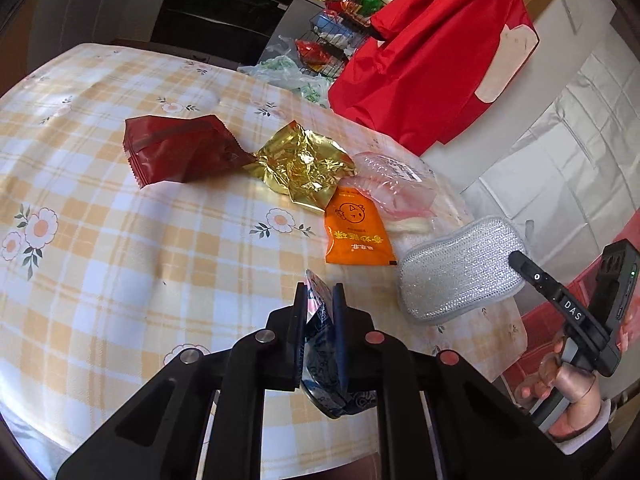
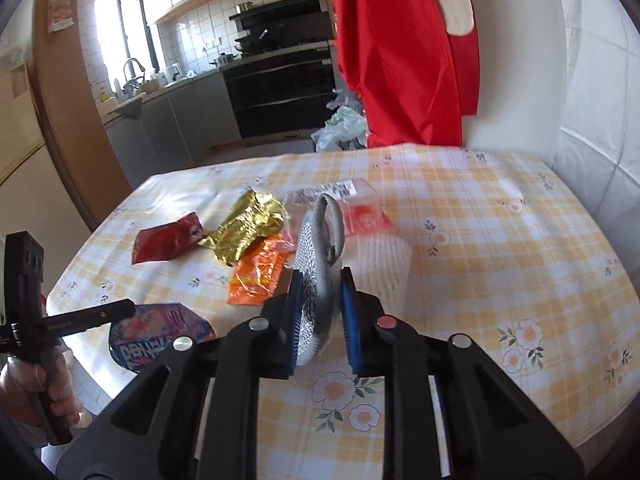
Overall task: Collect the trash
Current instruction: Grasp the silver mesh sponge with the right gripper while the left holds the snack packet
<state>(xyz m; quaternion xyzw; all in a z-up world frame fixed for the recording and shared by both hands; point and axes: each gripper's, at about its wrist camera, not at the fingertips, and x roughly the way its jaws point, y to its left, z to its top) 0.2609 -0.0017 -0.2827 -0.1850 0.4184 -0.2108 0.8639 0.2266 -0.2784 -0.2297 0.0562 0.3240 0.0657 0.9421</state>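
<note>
**Two grippers, both loaded**

Left gripper (image 1: 320, 292) pinches blue wrapper (image 1: 320, 352) above checked tablecloth (image 1: 160, 260). Right gripper (image 2: 320, 280) clamps silver scrub pad (image 2: 316, 264), held edgewise. Red packet (image 1: 176, 152), gold foil (image 1: 304, 164), orange sachet (image 1: 356, 232) lie on the cloth.

Tablecloth (image 1: 120, 240): smooth, slight sheen, checked floral print. Gold wrapper (image 1: 304, 166): crinkled metallic foil, highly reflective. Dark red pouch (image 1: 176, 152) and orange packet (image 1: 356, 232): glossy plastic film. Scouring sponge (image 1: 460, 268): glittery silver mesh, rough. Red fabric (image 1: 432, 52): matt cloth.
</note>
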